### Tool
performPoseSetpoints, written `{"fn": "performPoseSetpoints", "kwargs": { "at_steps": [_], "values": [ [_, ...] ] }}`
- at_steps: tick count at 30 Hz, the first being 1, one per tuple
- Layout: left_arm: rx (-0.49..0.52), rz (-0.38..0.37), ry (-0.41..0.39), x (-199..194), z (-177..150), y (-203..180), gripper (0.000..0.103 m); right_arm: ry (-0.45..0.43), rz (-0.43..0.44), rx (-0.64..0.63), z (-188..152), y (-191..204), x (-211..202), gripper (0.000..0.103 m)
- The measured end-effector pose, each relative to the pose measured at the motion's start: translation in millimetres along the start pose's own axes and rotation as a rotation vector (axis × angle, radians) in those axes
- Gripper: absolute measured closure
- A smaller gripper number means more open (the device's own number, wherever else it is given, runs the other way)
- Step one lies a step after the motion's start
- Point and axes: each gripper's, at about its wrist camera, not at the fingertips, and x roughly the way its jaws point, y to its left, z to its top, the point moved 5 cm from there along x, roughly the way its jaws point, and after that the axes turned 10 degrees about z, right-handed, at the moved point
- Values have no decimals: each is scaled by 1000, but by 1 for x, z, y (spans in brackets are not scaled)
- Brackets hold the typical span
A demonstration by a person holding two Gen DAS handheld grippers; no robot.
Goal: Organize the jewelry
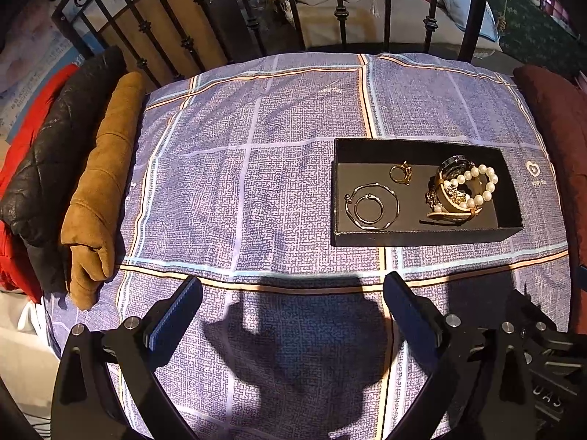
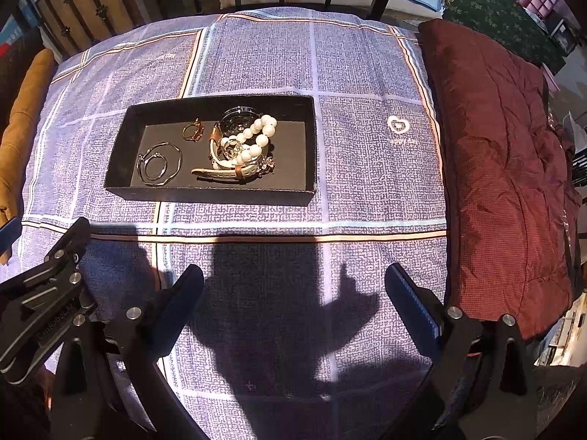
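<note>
pearls (image 2: 256, 137), ring (image 2: 192, 131), hoops (image 2: 159, 163) fill black tray (image 2: 205, 196) — left claw (image 1: 293, 302), right claw (image 2: 293, 289) both wide, empty.

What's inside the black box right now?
The black box holds thin silver bangles, a gold ring, and a heap: pearl bracelet over a watch with a pale strap. Whatever lies beneath the heap is covered.

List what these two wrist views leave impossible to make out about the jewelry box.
- Watch face: both views, covered by the pearl bracelet and too small to read.
- Black box near inner wall: both views, hidden by its own rim.
- Gold ring detail: left wrist view, too small.
</note>
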Motion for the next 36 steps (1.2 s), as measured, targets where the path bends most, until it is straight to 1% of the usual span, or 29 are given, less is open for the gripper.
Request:
{"fn": "performPoseSetpoints", "kwargs": {
  "at_steps": [3, 7, 10, 14, 16, 21, 36],
  "values": [
    [-24, -40, 8, 1, -1, 1, 6, -4, 1, 0, 0, 1, -1, 6],
    [-49, -31, -18, 0, -1, 6, 6, -6, -1, 3, 1, -1, -2, 6],
    [-58, -79, 10, 3, -1, 6, 6, -8, 1, 7, 1, -2, -2, 6],
    [-49, -43, 9, 2, -1, 5, 6, -6, 1, 3, 1, -1, -2, 6],
    [-39, -53, -1, -1, 0, 3, 6, -6, 3, 3, 0, 0, -2, 6],
    [-36, -46, -12, -4, 0, 3, 6, -11, 3, 5, 0, 0, -2, 6],
    [-30, -70, -3, -2, -2, 1, 6, -12, 8, 13, -1, -1, -2, 6]
  ]
}}
